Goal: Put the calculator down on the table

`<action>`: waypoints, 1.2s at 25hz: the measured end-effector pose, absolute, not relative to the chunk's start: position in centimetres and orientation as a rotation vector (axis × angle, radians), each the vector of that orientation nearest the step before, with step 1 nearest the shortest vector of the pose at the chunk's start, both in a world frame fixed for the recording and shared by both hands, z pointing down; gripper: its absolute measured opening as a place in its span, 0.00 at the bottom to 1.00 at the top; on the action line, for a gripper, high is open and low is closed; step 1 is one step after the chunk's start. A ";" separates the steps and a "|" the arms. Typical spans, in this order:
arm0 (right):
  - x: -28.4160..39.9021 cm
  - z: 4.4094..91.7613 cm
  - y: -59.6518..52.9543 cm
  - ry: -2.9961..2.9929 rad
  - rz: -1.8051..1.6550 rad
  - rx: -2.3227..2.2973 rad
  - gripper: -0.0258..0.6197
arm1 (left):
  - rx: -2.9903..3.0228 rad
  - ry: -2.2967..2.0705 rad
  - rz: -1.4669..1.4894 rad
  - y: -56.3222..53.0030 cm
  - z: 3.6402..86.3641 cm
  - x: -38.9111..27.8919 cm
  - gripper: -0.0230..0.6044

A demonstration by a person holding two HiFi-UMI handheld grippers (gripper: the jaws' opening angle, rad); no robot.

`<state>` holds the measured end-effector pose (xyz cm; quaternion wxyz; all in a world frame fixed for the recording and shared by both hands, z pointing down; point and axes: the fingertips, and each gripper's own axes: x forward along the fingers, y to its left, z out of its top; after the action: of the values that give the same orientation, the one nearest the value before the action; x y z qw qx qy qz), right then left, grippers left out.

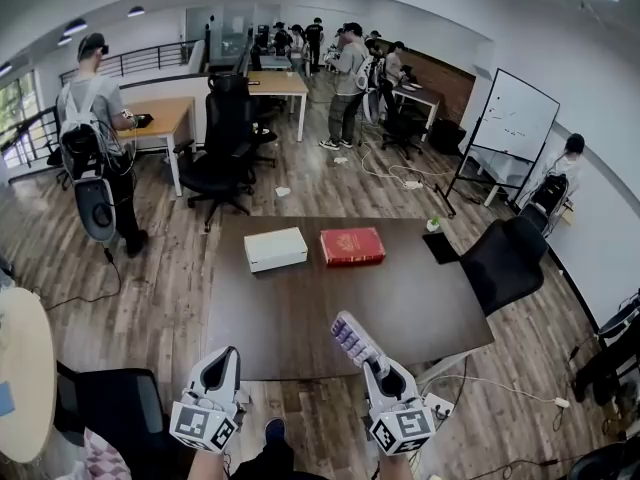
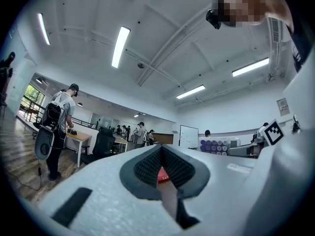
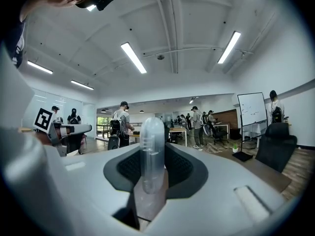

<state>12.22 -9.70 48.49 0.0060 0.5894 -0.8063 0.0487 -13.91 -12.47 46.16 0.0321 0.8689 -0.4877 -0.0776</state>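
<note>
The calculator (image 1: 352, 340), pale with purple keys, juts up and forward from my right gripper (image 1: 372, 361), which is shut on its lower end, just over the near edge of the dark brown table (image 1: 300, 313). In the right gripper view the calculator (image 3: 152, 129) stands edge-on between the pads of the right gripper (image 3: 152, 147). My left gripper (image 1: 222, 360) hangs beside it at the table's near edge, jaws together and empty. In the left gripper view the left gripper (image 2: 160, 149) shows its tips meeting, and the calculator (image 2: 216, 145) shows off to the right.
A white box (image 1: 275, 249) and a red book (image 1: 352, 246) lie on the table's far half. A black chair (image 1: 505, 258) stands at its right end, and another chair (image 1: 120, 408) is at my near left. Several people, desks and a whiteboard (image 1: 515, 118) are beyond.
</note>
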 end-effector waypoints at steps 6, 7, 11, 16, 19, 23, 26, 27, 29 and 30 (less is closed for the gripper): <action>10.9 48.5 -17.9 -2.514 0.147 1.850 0.22 | 2.703 -1.474 -0.245 -21.2 45.8 -14.7 0.03; 10.7 48.5 -19.0 -2.510 0.148 1.851 0.22 | 2.706 -1.466 -0.246 -22.5 45.8 -14.8 0.03; 10.0 48.5 -22.5 -2.501 0.154 1.873 0.22 | 2.728 -1.433 -0.236 -26.4 45.8 -15.1 0.03; 10.0 48.0 -25.9 -2.501 0.170 1.889 0.22 | 2.733 -1.440 -0.224 -29.9 45.7 -14.9 0.03; 10.5 47.6 -27.7 -2.503 0.148 1.884 0.22 | 2.720 -1.438 -0.206 -31.5 46.2 -14.4 0.03; 11.8 47.9 -30.0 -2.499 0.142 1.872 0.22 | 2.710 -1.457 -0.215 -33.4 46.4 -13.6 0.03; 12.8 48.5 -31.5 -2.496 0.156 1.854 0.22 | 2.697 -1.482 -0.230 -34.5 46.6 -13.0 0.03; 13.0 48.7 -31.9 -2.498 0.157 1.848 0.22 | 2.691 -1.490 -0.232 -34.9 46.7 -12.7 0.03; 13.5 48.9 -32.7 -2.505 0.161 1.839 0.22 | 2.680 -1.502 -0.241 -35.6 46.9 -12.3 0.03; 13.6 49.0 -33.1 -2.508 0.161 1.834 0.22 | 2.677 -1.507 -0.245 -35.8 47.0 -12.1 0.03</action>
<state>13.61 -33.06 48.98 0.0153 0.5896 -0.8059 0.0517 -12.14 -35.85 47.04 0.0298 0.8683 -0.4887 -0.0796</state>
